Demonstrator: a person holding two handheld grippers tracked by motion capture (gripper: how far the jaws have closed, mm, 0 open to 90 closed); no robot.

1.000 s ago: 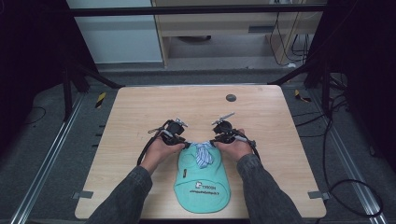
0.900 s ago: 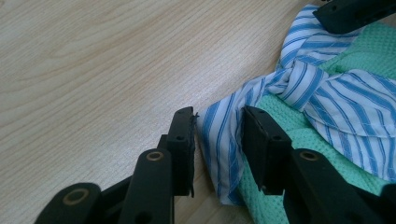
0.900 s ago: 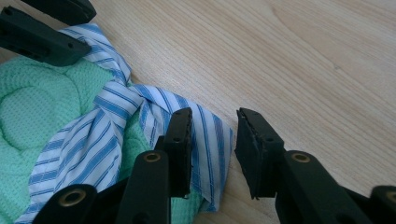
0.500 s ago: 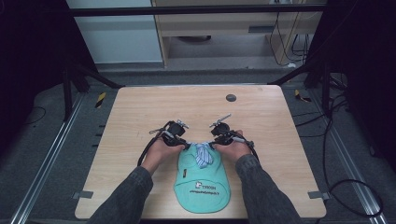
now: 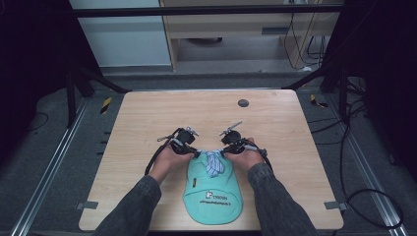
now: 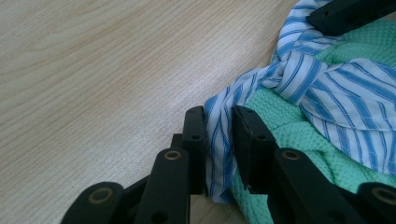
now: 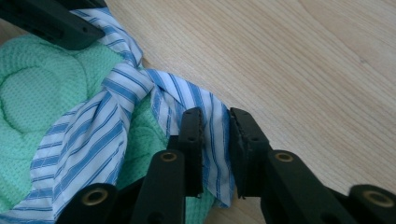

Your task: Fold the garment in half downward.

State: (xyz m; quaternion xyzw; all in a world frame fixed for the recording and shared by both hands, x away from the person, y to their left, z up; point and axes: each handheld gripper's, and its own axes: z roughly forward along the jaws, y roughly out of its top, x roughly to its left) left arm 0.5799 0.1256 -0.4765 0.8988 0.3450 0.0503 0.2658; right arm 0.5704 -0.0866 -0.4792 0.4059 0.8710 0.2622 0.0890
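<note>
We hold the mint-green waffle-knit cloth with printed label (image 5: 212,189) flat at the near edge of the pale wooden table (image 5: 147,123), its long axis running from the near edge away from us. At its far end sits the blue-and-white striped fabric strip (image 5: 213,162), tied in a knot on the centre line between our hands.

The left gripper (image 6: 218,140) has its jaws closed to a narrow gap on one tail of the strip, which leaves the knot toward our left. The right gripper (image 7: 215,140) clamps the other tail in the same manner, leading toward our right.

The two tails lie across the cloth's long axis, in line with each other. Both grippers sit equally near the knot. We judge that pulling apart along that line would tighten it.
</note>
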